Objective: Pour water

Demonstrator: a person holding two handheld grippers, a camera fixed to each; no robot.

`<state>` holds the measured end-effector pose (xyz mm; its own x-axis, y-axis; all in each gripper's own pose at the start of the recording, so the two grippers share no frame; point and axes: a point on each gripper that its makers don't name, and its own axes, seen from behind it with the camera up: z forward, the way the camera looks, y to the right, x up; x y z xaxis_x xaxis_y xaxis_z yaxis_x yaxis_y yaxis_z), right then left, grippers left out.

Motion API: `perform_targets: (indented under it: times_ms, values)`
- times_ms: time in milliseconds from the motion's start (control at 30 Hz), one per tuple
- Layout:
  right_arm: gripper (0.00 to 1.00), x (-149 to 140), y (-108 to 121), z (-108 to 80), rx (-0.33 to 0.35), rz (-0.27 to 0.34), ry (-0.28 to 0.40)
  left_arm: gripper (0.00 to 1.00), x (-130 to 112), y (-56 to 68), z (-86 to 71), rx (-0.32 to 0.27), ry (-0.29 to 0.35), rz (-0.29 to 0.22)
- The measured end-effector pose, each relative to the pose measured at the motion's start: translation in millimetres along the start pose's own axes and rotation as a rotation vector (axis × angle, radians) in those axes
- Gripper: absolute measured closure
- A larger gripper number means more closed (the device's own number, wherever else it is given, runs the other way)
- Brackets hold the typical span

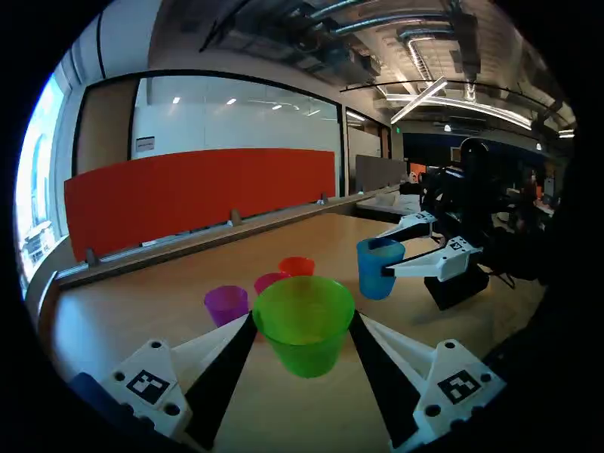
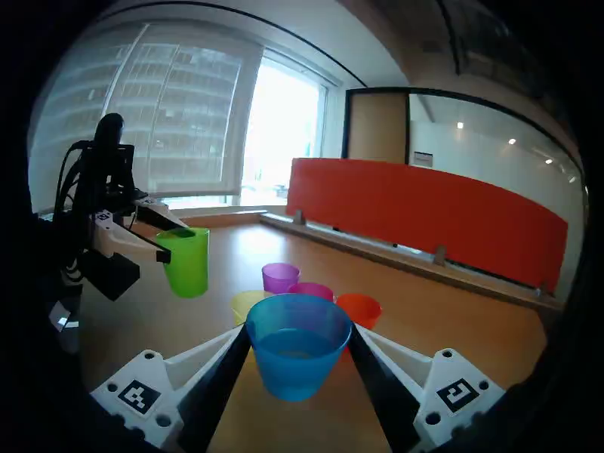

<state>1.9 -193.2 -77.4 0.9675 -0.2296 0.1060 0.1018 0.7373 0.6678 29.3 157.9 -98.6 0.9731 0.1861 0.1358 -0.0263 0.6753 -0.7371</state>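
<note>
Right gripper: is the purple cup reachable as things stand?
Probably not. The right gripper is shut on the blue cup, so it has no free grip. The purple cup stands beyond, close beside the pink cup.

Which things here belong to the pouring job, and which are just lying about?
In the job: green cup, in the left gripper; blue cup, in the right gripper.
Lying about: purple cup, pink cup, orange cup, yellow cup, all on the table.

A green cup (image 1: 304, 332), blue cup (image 2: 297, 355), purple cup (image 2: 280, 276), pink cup (image 2: 313, 289), orange cup (image 2: 362, 308) and yellow cup (image 2: 243, 302) contrast with the tan counter (image 2: 453, 325).
</note>
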Motion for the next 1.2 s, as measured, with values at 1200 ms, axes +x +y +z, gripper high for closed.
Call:
perform_targets:
  times_ms: [1200]
  values:
    - [0.08, 7.5, -41.2, 8.0, 0.066, -0.035, 0.003, 0.12, -39.3, 39.6, -3.3, -0.046, -0.052, 0.03]
